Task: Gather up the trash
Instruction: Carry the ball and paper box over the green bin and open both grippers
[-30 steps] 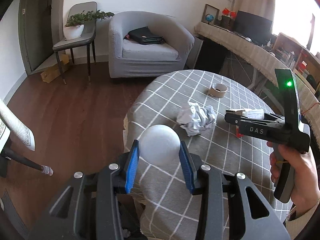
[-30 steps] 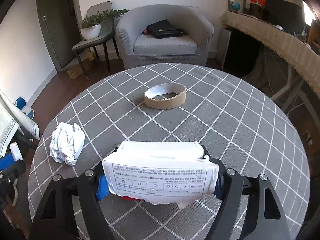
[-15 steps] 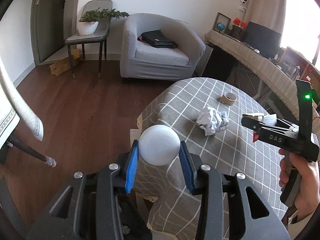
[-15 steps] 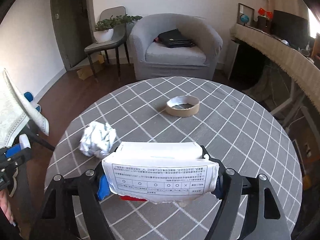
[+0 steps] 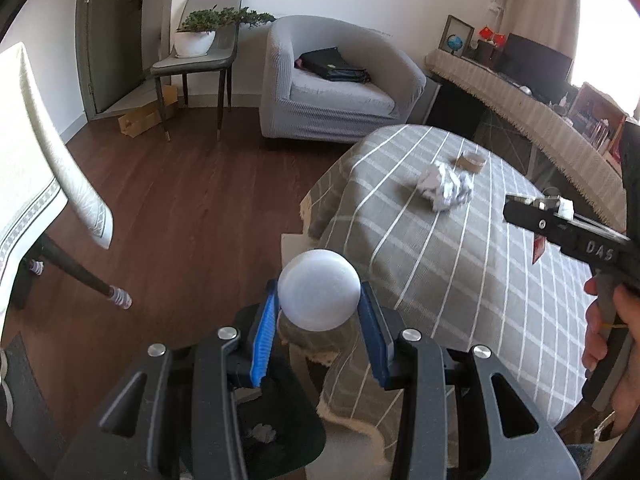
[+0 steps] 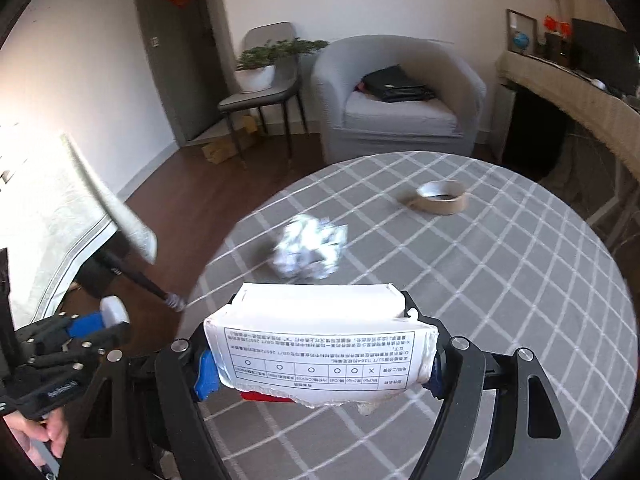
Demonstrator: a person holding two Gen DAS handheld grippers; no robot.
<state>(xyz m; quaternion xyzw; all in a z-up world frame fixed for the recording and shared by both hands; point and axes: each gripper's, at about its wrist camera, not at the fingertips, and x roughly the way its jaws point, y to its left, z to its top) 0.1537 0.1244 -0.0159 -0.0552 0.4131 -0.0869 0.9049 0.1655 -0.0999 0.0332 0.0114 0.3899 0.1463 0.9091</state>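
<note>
My left gripper (image 5: 319, 295) is shut on a white round ball-like thing (image 5: 318, 280), held just off the left edge of the round table (image 5: 460, 280), above a dark bin opening (image 5: 280, 420). My right gripper (image 6: 320, 360) is shut on a white box with a printed label (image 6: 320, 354), over the table's near side; it also shows in the left wrist view as the right gripper (image 5: 536, 208). A crumpled paper ball (image 6: 308, 250) (image 5: 446, 190) and a brown tape roll (image 6: 440, 198) (image 5: 472, 160) lie on the grey checked cloth.
A chair draped in white cloth (image 5: 36, 184) stands at the left, its leg (image 5: 104, 292) near the bin. Beyond the wooden floor are a grey armchair (image 5: 336, 88), a chair with a potted plant (image 5: 196, 40) and a long cloth-covered sideboard (image 5: 540, 120).
Both grippers have drawn back and leftward from the table with their loads. The left one, earlier over the tabletop's edge, now hangs beyond it above the bin. Grips are unchanged.
</note>
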